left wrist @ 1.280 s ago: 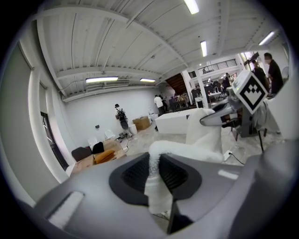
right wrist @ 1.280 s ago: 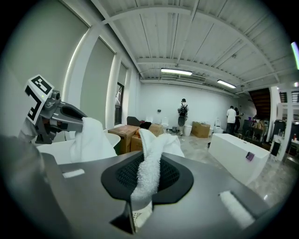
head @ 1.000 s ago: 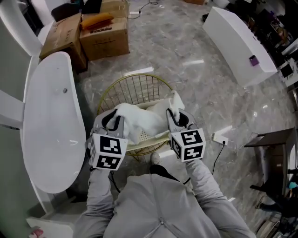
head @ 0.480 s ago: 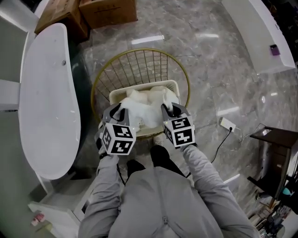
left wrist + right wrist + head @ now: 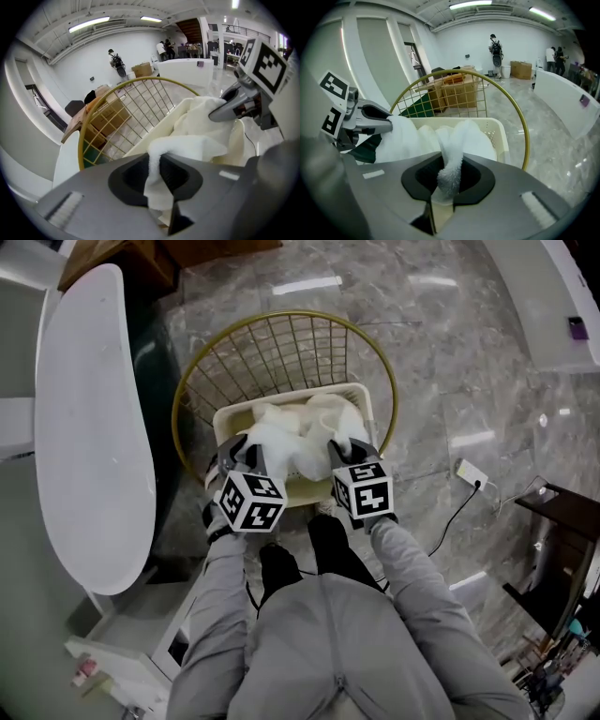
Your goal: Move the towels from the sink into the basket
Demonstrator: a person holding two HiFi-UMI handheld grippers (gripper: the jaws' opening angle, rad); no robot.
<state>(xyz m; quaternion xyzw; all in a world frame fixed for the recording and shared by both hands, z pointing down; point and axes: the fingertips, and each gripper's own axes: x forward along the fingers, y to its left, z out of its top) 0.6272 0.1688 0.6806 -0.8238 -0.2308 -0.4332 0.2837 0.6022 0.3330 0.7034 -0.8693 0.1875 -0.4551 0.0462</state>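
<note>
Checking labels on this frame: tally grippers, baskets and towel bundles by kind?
grippers: 2, left gripper and right gripper, each shut on the white towel bundle
white towel bundle: 1, towels inside can't be counted
cream plastic basket: 1
gold wire basket: 1
Total: 5

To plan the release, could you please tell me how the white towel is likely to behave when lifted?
Probably floppy: the towel bunches and droops between the left gripper and right gripper. Its fluffy pile likely resists slipping.

White towel [image 5: 187,140] in left tongs [image 5: 159,180]
</note>
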